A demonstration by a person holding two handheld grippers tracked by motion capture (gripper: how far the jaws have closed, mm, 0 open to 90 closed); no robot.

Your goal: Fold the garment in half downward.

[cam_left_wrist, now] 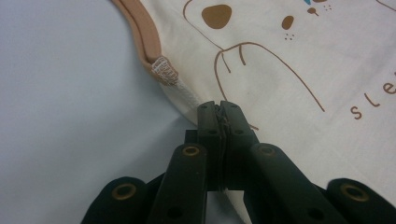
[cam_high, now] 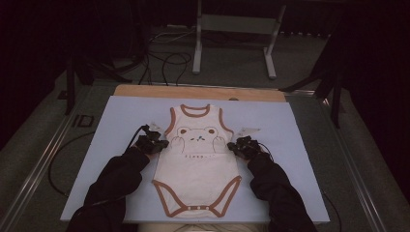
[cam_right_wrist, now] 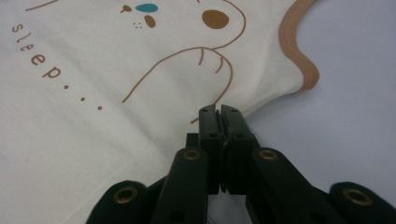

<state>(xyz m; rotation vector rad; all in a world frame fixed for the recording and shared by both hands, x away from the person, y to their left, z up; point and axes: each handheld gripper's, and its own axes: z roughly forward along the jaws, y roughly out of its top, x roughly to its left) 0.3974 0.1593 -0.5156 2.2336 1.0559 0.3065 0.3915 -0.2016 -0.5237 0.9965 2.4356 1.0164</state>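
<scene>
Centrally on the pale blue mat [cam_high: 121, 159] that covered the table [cam_high: 193, 92] lay a cream sleeveless baby bodysuit [cam_high: 196, 169], flat, neck toward the far edge and snap crotch toward the person. Brown trim ran round its neck, armholes and leg openings.

Print on the bodysuit's chest: a line-drawn bear face [cam_high: 197, 136] with two raised paws, brown eye patches and a small blue nose. Below the bear, brown lettering [cam_right_wrist: 37, 53] read "sleep" followed by three dots in the right tool view; in the left tool view only "sle" sat inside the frame edge. No brand label could be read.

Left tool [cam_left_wrist: 218, 108]: jaws pressed together, pinching the bodysuit's side seam just below the armhole, where the brown binding ended in a stitched tab [cam_left_wrist: 163, 69]. Cloth edge was caught between the pads.

Right tool [cam_right_wrist: 218, 112]: jaws likewise pressed together, pinching the bodysuit's opposite side edge just below the other armhole's brown trim [cam_right_wrist: 296, 46]; a small fold of cloth rose toward the tips.

From the high view, both tools sat at the bodysuit's flanks level with the bear, black sleeves [cam_high: 116, 186] trailing back toward the near edge. Two small white tags [cam_high: 153, 125] lay on the mat just outside the bodysuit's armholes.
</scene>
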